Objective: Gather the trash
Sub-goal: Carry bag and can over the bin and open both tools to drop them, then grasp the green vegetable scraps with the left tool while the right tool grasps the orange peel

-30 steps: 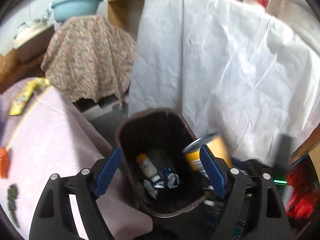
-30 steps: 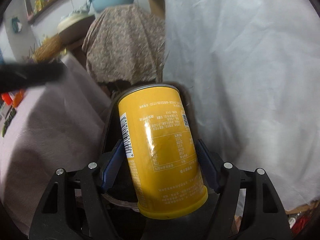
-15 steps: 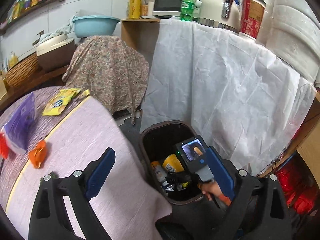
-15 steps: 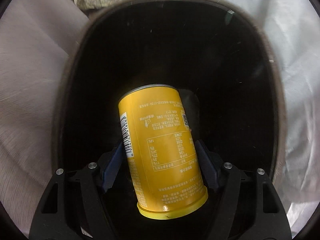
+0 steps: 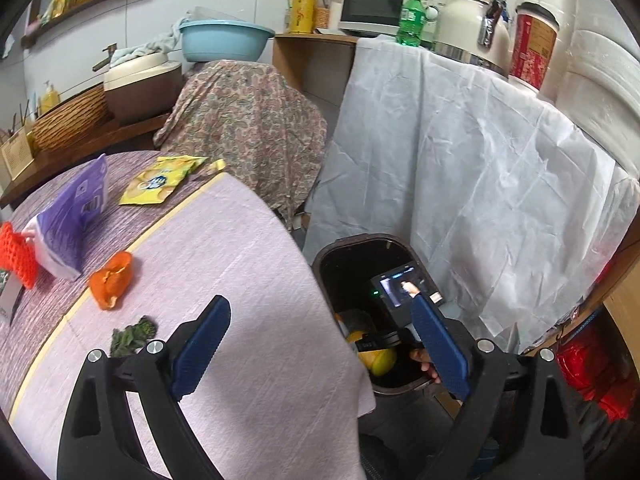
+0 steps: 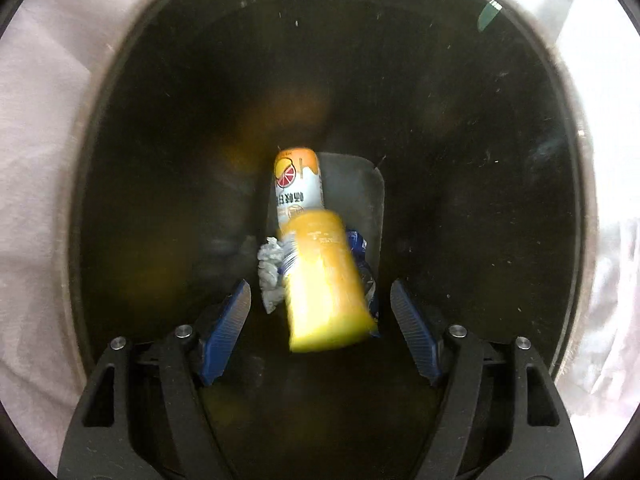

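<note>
The yellow can [image 6: 324,280] is blurred and loose inside the dark bin [image 6: 440,120], above a white-and-orange can [image 6: 298,184], crumpled foil [image 6: 270,272] and a blue wrapper [image 6: 360,240]. My right gripper [image 6: 320,292] points straight down into the bin, open, with its pads clear of the can on both sides. In the left wrist view the bin [image 5: 360,240] stands beside the table, and the yellow can [image 5: 376,354] shows under the right gripper's body [image 5: 404,288]. My left gripper [image 5: 318,308] is open wide and empty over the table's edge.
On the cloth-covered table [image 5: 248,264] lie an orange peel [image 5: 112,280], a green leaf scrap [image 5: 134,332], a purple pack [image 5: 76,216], a yellow wrapper [image 5: 158,182] and red netting [image 5: 16,256]. A white sheet [image 5: 460,160] hangs behind the bin.
The right gripper tipped down into the bin, then its jaws let go of the yellow can, which drops. The left gripper drew back from the bin, bringing the table into view.
</note>
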A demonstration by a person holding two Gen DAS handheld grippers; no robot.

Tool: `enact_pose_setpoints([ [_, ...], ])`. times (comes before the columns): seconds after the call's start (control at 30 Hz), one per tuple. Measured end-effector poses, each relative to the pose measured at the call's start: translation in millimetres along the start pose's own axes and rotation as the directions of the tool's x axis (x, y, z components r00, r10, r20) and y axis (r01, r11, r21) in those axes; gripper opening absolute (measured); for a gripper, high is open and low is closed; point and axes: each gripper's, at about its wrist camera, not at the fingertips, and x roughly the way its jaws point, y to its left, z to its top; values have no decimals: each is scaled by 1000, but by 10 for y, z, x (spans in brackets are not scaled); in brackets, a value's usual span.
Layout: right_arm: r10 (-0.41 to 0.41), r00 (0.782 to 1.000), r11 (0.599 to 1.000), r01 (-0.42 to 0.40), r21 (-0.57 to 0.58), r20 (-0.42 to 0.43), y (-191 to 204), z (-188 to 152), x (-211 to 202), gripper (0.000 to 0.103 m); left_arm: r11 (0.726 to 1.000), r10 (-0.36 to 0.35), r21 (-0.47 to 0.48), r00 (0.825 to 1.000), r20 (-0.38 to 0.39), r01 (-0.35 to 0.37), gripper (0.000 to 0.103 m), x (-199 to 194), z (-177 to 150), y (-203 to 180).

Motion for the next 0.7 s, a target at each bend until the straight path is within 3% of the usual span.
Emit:
enact_pose_setpoints([
  [0.13, 41, 995, 999, -44, 31, 85, -77, -126, -313, 73, 1000, 9, -21, 1000, 14, -8, 91, -128, -35, 186],
  [0.27, 91, 971, 992, -107, 60, 219, -173, -387, -791, 73, 996, 69, -53, 997, 35, -67, 91, -309, -114, 516],
  [0.47, 139, 909, 980, -183, 77, 392, -238, -839, -1427, 73, 974, 189, -129, 982, -5, -188, 90, -497, -418, 1170],
  [0.53, 161, 883, 976, -208, 60, 441, -178, -996, -1595, 73, 969, 211, -125, 977, -41, -215, 85, -497, -520, 1299],
  [0.6, 166, 864, 976, -214, 48, 476, -71, -1054, -1746, 73, 969, 214, -111, 974, -77, -221, 76, -465, -601, 1385],
  [0.7, 180, 830, 975, -223, 18, 527, 85, -1221, -1974, 73, 975, 187, -104, 977, -102, -197, 71, -411, -661, 1483],
])
